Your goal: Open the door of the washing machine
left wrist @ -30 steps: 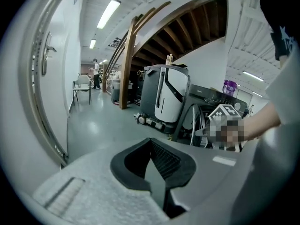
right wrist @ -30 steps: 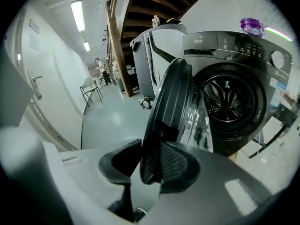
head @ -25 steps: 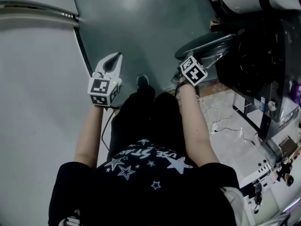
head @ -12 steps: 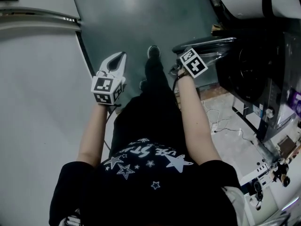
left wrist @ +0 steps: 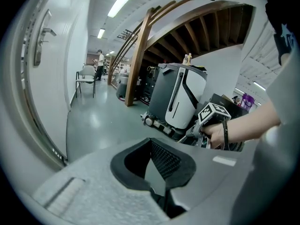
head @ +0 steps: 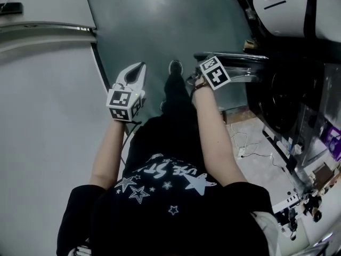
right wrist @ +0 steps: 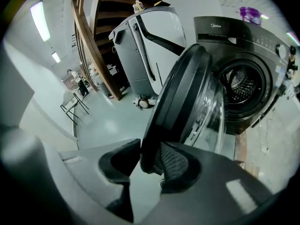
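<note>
At the washing machine (right wrist: 253,46) front, the door (right wrist: 176,102) stands swung out; the right gripper (right wrist: 149,159) clasps its rim, jaws just easing wider. Beside it, the left gripper (left wrist: 152,163) hangs narrowly open, empty.

Ceiling strip lights (left wrist: 123,0) give a cool, even brightness, and the floor (head: 154,20) carries a soft sheen. The head view is dimmer, near black at its right. Both gripper views bulge, darken round the edges and blur up close. Pale reflections streak the glass of the door (right wrist: 206,121).
</note>
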Demonstrator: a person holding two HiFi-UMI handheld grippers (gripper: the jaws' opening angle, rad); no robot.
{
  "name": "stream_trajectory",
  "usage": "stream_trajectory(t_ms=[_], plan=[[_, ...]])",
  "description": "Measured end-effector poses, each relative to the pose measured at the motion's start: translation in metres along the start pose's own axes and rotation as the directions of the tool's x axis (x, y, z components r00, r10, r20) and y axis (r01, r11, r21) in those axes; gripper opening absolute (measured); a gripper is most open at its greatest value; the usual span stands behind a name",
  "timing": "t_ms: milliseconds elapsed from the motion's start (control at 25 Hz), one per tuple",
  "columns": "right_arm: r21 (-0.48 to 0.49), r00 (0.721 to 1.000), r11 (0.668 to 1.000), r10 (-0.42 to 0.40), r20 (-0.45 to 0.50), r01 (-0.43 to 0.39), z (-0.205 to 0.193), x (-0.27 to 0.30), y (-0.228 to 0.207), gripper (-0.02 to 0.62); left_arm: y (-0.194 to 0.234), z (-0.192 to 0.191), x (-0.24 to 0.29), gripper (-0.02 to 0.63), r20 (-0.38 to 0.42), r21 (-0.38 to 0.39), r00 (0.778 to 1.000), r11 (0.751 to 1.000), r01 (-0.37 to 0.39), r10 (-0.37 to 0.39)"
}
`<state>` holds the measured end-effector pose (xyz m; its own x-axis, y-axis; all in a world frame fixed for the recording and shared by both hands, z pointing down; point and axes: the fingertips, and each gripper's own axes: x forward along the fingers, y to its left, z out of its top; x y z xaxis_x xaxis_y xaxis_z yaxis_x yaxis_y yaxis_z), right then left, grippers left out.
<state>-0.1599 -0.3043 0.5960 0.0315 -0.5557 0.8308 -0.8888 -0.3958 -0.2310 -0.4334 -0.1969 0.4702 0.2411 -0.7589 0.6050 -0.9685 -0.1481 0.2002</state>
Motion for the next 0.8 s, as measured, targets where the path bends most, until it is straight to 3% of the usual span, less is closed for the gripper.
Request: stream_trajectory(t_ms=[440, 800], plan=[[0.062, 0.999, 0.998, 0.027, -0.040, -0.024, 0.060, 0.056, 0.075, 0.138, 0.033, 0.081, 0.079, 0.011, -0.051, 0.007, 0.999, 1.000, -0.013, 0.013], [0.211, 0.997, 0.977, 0.037, -0.068, -0.022, 0.096, 0.080, 0.112, 0.130, 0.053, 0.143, 0.118, 0.011, -0.036, 0.062, 0.999, 0.998, 0.005, -0.003]])
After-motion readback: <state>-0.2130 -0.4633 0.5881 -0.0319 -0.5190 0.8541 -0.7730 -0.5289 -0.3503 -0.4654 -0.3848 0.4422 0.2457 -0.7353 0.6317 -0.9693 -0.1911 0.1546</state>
